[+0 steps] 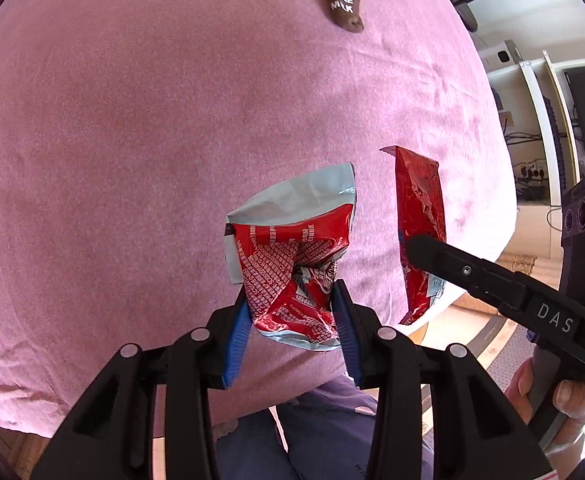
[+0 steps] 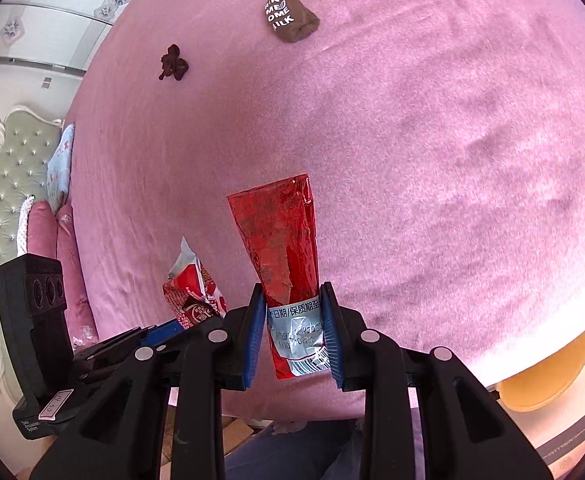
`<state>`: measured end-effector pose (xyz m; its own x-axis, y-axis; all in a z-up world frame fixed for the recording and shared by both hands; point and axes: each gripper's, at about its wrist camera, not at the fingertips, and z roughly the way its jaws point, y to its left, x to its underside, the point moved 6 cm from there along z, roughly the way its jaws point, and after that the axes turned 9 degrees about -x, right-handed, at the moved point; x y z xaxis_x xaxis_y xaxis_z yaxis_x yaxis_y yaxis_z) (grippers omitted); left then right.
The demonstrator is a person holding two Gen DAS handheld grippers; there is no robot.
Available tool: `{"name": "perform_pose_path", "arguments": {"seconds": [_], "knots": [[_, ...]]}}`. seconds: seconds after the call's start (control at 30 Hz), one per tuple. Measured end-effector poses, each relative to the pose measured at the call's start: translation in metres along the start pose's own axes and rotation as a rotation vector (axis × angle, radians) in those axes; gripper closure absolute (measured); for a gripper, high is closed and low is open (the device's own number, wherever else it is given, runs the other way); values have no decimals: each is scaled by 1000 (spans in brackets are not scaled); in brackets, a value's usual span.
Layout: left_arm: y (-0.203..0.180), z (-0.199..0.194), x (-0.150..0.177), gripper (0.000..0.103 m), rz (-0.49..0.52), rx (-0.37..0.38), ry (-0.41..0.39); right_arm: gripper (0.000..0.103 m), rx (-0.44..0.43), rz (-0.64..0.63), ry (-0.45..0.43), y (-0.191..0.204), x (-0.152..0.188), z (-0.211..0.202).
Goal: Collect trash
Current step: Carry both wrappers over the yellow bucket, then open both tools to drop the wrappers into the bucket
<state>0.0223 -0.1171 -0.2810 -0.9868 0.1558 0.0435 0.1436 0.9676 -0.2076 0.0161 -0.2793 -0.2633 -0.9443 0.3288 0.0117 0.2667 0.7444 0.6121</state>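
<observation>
The pink bed [image 2: 432, 140] fills both views and serves as the landmark: its plush cover lies mostly flat with faint creases, and a padded headboard [image 2: 8, 184] with pillows stands at its far left edge in the right wrist view. Beyond the bed's near corner there is patterned floor and a yellow-orange round thing [image 2: 548, 376] that may be a bin, though I cannot tell. Above the bed's near edge the left hand-held gripper [image 1: 292, 312] holds a crumpled red-and-white snack wrapper [image 1: 292, 248], its blue pads pinching the lower folds; beside it the right hand-held gripper [image 2: 292, 332] is narrowed on a long red wrapper [image 2: 284, 248], gripped at its printed white end. Both pieces hang clear of the cover. To carry them well, judge that the 2 grips should stay firm and the wrappers apart until over a container. Farther up the bed lie a brown rolled sock [image 2: 290, 16] and a small dark scrap [image 2: 174, 64], likely left to collect.
</observation>
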Motion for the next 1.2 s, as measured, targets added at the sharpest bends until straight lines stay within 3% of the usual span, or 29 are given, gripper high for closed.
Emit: {"name": "perform_pose_path", "arguments": {"seconds": [0.33, 0.9, 1.2], "knots": [[-72, 4, 32, 63, 211, 7, 30, 76, 1, 129, -154, -45, 57, -61], [-248, 54, 135, 63, 603, -17, 147, 75, 36, 440, -354, -205, 179, -184], [-334, 89, 192, 62, 722, -35, 203, 75, 50, 573, -408, -292, 241, -239]]}}
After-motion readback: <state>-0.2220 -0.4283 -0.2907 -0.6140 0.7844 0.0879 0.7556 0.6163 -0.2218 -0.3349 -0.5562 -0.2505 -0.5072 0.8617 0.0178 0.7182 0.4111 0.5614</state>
